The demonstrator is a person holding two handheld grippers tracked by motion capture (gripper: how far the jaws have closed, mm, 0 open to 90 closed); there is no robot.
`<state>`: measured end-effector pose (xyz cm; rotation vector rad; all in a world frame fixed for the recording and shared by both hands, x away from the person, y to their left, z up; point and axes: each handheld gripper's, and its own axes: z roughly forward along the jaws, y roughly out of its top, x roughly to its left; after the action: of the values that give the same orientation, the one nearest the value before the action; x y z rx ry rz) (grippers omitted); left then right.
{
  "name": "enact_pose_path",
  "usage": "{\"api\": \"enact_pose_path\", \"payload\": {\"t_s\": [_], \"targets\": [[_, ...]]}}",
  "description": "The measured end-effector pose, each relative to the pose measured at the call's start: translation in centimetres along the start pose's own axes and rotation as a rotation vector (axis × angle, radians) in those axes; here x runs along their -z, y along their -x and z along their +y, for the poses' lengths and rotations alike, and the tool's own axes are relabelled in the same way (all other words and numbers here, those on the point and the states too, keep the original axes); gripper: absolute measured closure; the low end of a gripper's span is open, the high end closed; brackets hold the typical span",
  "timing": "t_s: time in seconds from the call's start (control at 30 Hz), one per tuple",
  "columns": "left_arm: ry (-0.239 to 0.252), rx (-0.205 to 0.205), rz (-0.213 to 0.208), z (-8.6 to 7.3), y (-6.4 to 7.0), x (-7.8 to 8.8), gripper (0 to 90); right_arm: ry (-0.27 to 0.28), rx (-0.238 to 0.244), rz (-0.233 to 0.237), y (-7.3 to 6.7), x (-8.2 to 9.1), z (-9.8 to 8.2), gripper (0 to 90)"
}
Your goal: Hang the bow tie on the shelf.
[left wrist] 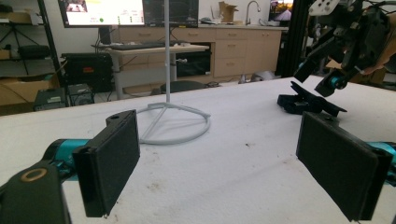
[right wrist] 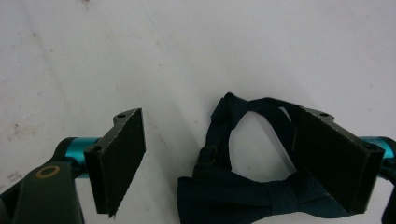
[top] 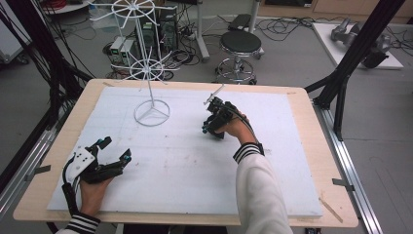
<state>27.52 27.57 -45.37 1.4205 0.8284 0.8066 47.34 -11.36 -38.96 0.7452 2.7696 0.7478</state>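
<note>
Right gripper view: the dark bow tie (right wrist: pixel 243 196) is seen lying flat on the white worktop (right wrist: pixel 196 56), between the spread jaws of the right gripper (right wrist: pixel 238 161), unpinched. The left gripper (top: pixel 113 150), likewise spread wide and empty, is held low near the worktop's front-left corner, well apart from the white wire stand (top: pixel 151 112).

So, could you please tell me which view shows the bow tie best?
The right gripper view: the bow tie lies close up between open jaws, strap loop clear. The left gripper view shows it far off; the high view hides it under the right gripper.
</note>
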Motion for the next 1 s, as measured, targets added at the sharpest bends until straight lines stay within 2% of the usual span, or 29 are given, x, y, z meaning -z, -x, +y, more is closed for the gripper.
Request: {"api": "enact_pose_path", "payload": {"t_s": [0.07, 0.13, 0.17, 0.3, 0.43, 0.57, 0.67, 0.8, 0.83, 0.9, 1.0], "targets": [[0.0, 0.001, 0.0, 0.0, 0.0, 0.0, 13.8, -0.051, 0.009, -0.001, -0.1, -0.5, 0.0, 19.9], [-0.001, 0.0, 0.0, 0.0, 0.0, 0.0, 13.8, -0.058, 0.011, 0.0, -0.1, -0.6, 0.0, 20.4], [0.0, 0.0, 0.0, 0.0, 0.0, 0.0, 13.8, -0.073, 0.038, 0.006, -0.1, -0.8, 0.0, 28.8], [0.0, 0.001, 0.0, 0.0, 0.0, 0.0, 13.8, -0.079, 0.048, 0.022, -0.3, -0.9, 0.1, 31.7], [0.0, 0.001, 0.0, 0.0, 0.0, 0.0, 13.8, -0.096, 0.054, 0.0, -0.3, -1.2, 0.2, 39.7], [0.0, 0.001, 0.0, 0.0, 0.0, 0.0, 13.8, -0.117, 0.045, -0.013, -0.5, -1.5, 0.3, 45.7], [0.003, 0.003, 0.0, 0.0, 0.0, 0.0, 13.8, -0.118, 0.045, -0.017, -0.4, -1.7, 0.3, 46.1], [0.002, 0.004, -0.002, 0.0, 0.0, 0.0, 13.9, -0.151, 0.036, -0.033, -0.4, -1.9, 0.3, 50.2], [0.002, 0.005, -0.002, 0.0, 0.0, 0.0, 13.8, -0.158, 0.014, -0.036, -0.3, -1.9, 0.3, 51.3], [0.001, 0.004, -0.003, 0.0, 0.0, 0.0, 13.9, -0.162, 0.0, -0.033, -0.3, -2.0, 0.2, 51.4], [0.002, 0.005, -0.003, 0.0, 0.0, 0.0, 13.9, -0.176, 0.006, -0.036, -0.3, -2.2, 0.2, 53.9]]}}
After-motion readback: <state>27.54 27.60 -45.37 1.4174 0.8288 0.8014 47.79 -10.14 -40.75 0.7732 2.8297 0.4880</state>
